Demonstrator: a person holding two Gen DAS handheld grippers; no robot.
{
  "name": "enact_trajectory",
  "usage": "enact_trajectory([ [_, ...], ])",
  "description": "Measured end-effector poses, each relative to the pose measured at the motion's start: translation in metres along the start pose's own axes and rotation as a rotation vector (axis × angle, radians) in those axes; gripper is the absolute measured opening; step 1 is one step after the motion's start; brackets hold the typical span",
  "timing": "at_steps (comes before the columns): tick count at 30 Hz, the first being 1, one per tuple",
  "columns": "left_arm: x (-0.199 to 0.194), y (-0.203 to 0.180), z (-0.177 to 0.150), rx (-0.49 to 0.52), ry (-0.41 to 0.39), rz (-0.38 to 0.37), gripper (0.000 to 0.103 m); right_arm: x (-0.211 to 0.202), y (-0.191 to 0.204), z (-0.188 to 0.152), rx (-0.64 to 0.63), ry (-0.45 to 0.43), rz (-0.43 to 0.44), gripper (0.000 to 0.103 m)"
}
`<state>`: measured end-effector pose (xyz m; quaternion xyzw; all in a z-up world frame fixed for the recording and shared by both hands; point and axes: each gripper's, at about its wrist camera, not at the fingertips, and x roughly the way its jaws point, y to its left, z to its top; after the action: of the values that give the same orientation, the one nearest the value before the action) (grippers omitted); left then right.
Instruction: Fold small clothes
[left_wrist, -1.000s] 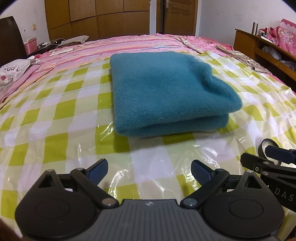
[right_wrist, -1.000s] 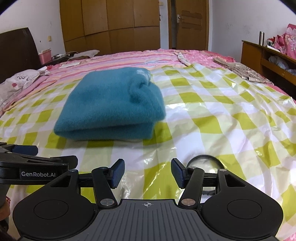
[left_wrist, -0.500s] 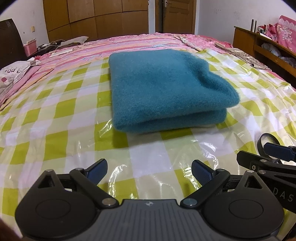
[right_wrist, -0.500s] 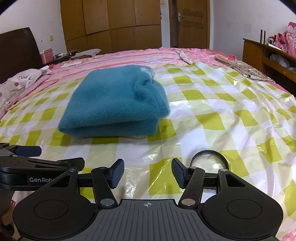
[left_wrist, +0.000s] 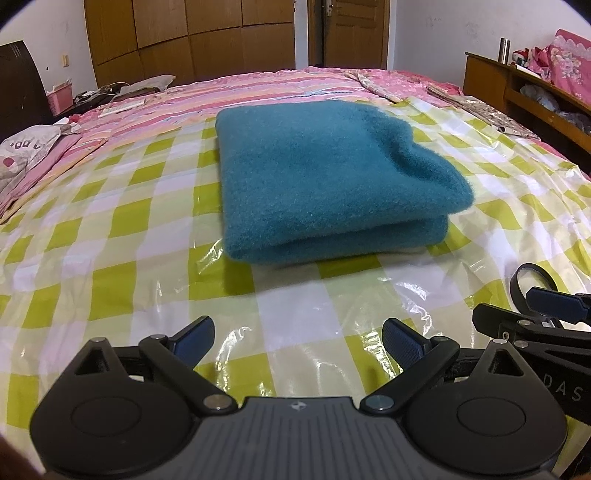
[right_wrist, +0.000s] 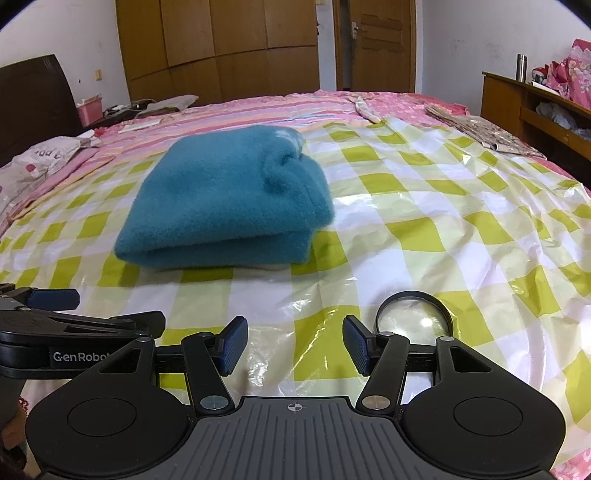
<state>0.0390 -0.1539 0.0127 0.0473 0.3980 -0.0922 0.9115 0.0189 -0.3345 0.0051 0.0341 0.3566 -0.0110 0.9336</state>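
The left gripper (right_wrist: 44, 321) is showing "GenRobo" in white, cut off. The right gripper (left_wrist: 546, 321) is showing "DAS". A pillow (right_wrist: 48, 155) is bearing partly unreadable letters.

Wooden wardrobe (left_wrist: 192, 40), door (right_wrist: 373, 44), white walls (right_wrist: 454, 40), bed (left_wrist: 258, 85)

Teal garment (left_wrist: 325, 177): thick fuzzy fleece, matt. Checked sheet (left_wrist: 110, 280) under it: thin glossy plastic, wrinkled, glare spots. Left gripper (left_wrist: 298, 338) and right gripper (right_wrist: 291, 345): matt black plastic, ribbed blue pads, small metal pivots. Wardrobe (right_wrist: 221, 48): brown wood, low sheen.
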Motion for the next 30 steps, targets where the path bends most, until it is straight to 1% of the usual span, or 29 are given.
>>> enact_trajectory([
  [30,-0.0024,-0.0041,-0.0026,0.025,-0.018,0.023,0.101,0.0021,-0.0002,-0.0068,0.018,0.016,0.003,0.057],
])
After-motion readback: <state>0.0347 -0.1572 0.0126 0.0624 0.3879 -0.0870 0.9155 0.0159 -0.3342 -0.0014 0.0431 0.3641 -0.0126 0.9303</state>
